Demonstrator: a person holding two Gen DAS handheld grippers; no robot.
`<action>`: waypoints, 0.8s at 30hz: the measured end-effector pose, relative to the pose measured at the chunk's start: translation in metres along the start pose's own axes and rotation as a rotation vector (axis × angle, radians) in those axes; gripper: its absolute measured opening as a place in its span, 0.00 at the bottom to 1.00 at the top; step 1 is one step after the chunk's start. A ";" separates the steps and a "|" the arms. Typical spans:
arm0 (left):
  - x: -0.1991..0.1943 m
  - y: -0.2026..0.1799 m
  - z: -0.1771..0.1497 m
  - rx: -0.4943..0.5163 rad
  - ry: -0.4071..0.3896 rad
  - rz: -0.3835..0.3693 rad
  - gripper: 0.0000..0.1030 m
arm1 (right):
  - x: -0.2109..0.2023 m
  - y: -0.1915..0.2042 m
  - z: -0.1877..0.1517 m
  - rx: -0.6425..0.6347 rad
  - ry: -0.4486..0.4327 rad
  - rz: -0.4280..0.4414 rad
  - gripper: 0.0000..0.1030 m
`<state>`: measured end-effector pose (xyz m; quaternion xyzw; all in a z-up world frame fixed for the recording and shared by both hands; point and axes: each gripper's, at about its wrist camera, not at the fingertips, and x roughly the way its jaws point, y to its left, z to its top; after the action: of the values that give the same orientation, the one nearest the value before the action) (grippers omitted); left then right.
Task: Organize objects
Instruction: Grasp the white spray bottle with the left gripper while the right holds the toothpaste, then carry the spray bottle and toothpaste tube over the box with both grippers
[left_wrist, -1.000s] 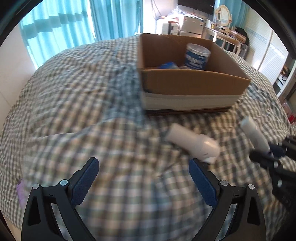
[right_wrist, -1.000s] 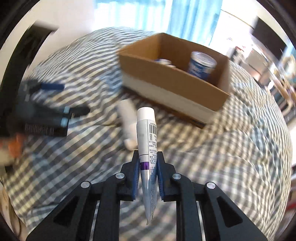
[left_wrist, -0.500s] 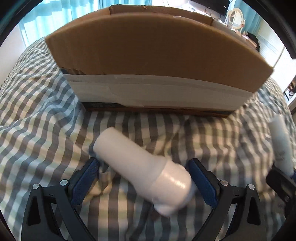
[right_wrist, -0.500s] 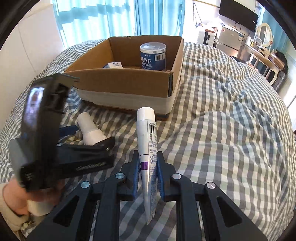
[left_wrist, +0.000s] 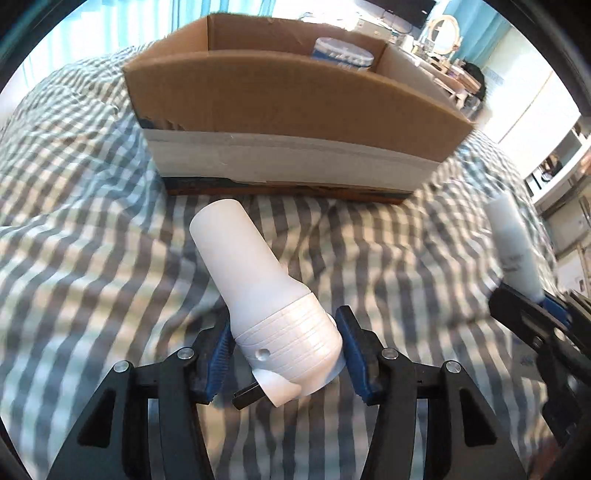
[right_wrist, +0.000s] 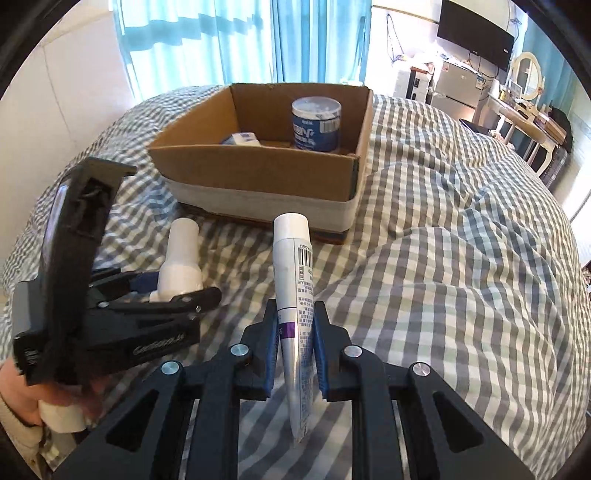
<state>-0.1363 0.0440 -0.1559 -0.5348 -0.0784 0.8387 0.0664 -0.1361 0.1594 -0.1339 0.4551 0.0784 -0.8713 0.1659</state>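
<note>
My left gripper (left_wrist: 282, 341) is shut on the wide end of a white bottle (left_wrist: 258, 288) that points toward a cardboard box (left_wrist: 295, 110). The bottle (right_wrist: 181, 258) and left gripper (right_wrist: 173, 291) also show in the right wrist view, low over the bed. My right gripper (right_wrist: 295, 332) is shut on a white tube (right_wrist: 295, 295) with a barcode, cap pointing forward. The tube (left_wrist: 513, 243) shows at the right of the left wrist view. The box (right_wrist: 266, 173) holds a blue and white canister (right_wrist: 316, 123) and a small blue and white packet (right_wrist: 242, 139).
Everything lies on a bed with a grey and white checked cover (right_wrist: 461, 240). Blue curtains (right_wrist: 221, 40) hang behind the box. A desk with a mirror (right_wrist: 528, 96) and a fridge (right_wrist: 454, 85) stand at the far right.
My left gripper has closed on the white bottle, which lay loose between its open fingers before, and drew back a little from the box. The right gripper still holds the tube.
</note>
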 end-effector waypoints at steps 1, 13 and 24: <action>-0.008 0.000 -0.003 0.009 -0.008 -0.005 0.53 | -0.003 0.003 -0.001 0.002 -0.004 0.002 0.15; -0.100 0.008 0.000 0.075 -0.144 0.000 0.53 | -0.054 0.041 0.001 -0.014 -0.049 0.010 0.15; -0.182 0.014 0.047 0.128 -0.316 0.014 0.53 | -0.082 0.055 0.057 -0.041 -0.127 0.018 0.15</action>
<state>-0.1034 -0.0086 0.0226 -0.3916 -0.0305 0.9160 0.0814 -0.1168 0.1090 -0.0334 0.3960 0.0812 -0.8951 0.1878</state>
